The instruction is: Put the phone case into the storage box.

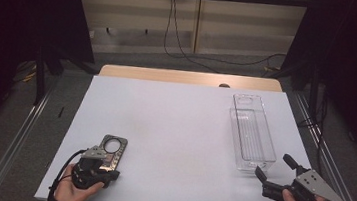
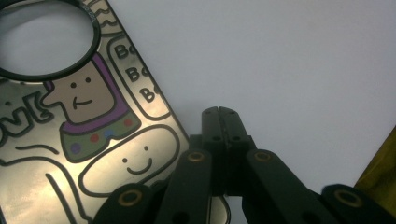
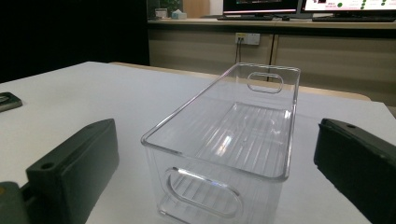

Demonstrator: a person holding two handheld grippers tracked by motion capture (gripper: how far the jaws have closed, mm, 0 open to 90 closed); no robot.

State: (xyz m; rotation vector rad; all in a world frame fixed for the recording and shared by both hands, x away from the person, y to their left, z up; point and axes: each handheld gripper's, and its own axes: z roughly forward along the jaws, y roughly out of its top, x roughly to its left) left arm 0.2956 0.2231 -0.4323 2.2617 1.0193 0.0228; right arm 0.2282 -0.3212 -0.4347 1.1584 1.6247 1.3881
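Two things lie on the white counter [image 1: 178, 130], largest first: a clear plastic bin [image 1: 251, 138] standing lengthwise at the right, likely kept open-topped to receive something, and a flat printed phone case [image 1: 112, 150] at the near left. The right gripper [image 1: 274, 172] rests just short of the bin's near end, jaws wide apart. The left gripper [image 2: 222, 113], jaws pressed together on nothing, sits just beside the case's edge.

Both hand-held grippers are matte black: the left gripper [image 2: 222, 112] has jointed link arms pinned with brass-coloured rivets and slim ribbed jaws; the right gripper [image 1: 273, 170] has blocky jaws, a grey three-cornered plate with small screws, and a black cable
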